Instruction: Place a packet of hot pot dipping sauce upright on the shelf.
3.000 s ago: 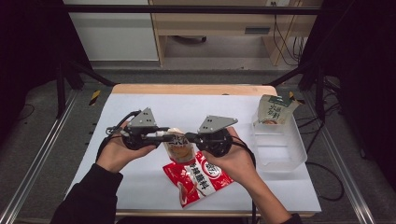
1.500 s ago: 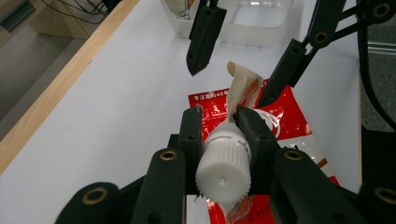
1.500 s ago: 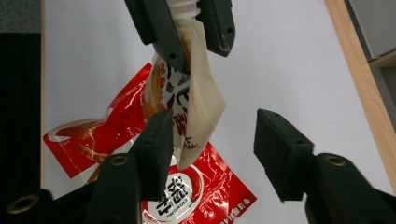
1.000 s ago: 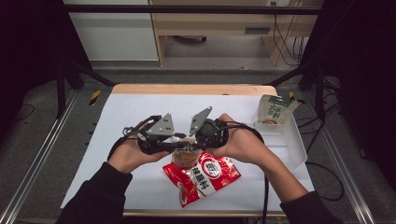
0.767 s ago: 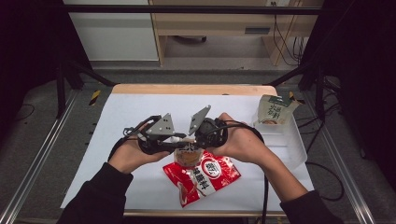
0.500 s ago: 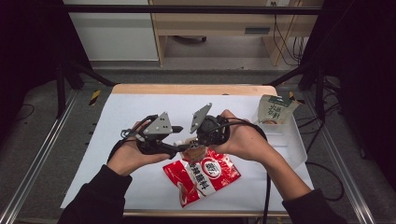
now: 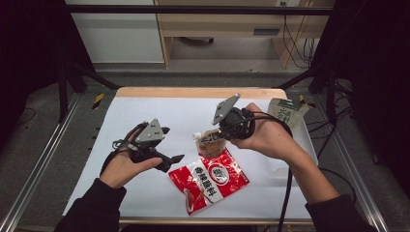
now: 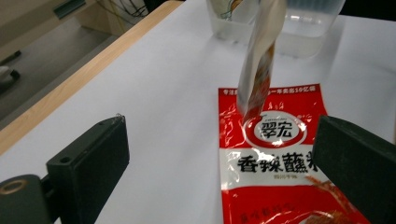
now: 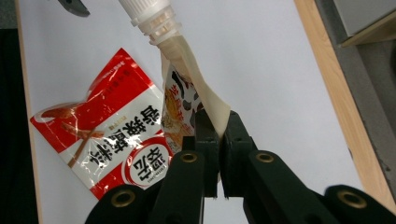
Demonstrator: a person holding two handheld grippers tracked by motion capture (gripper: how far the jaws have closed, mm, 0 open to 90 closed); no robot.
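Note:
A cream and orange spouted pouch (image 7: 210, 143) with a white screw cap (image 9: 148, 15) hangs above the white table, and my right gripper (image 7: 216, 137) is shut on its lower edge (image 9: 215, 125). In the left gripper view the pouch (image 8: 258, 65) dangles over a red seasoning packet (image 8: 275, 182). That red packet (image 7: 209, 180) lies flat near the front of the table, also seen under the pouch (image 9: 105, 140). My left gripper (image 7: 170, 145) is open to the left of the pouch, its jaws wide apart (image 8: 222, 172) with nothing between them.
A clear plastic tub (image 7: 283, 166) stands at the right behind my right hand, seen again at the far end (image 8: 303, 28). A green and white packet (image 7: 285, 110) leans in it. The table's wooden far edge (image 7: 193, 92) runs across the back.
Both grippers were together on the pouch at the centre. The left one has let go, opened and drawn back to the left. The right one has lifted the pouch up and rightward.

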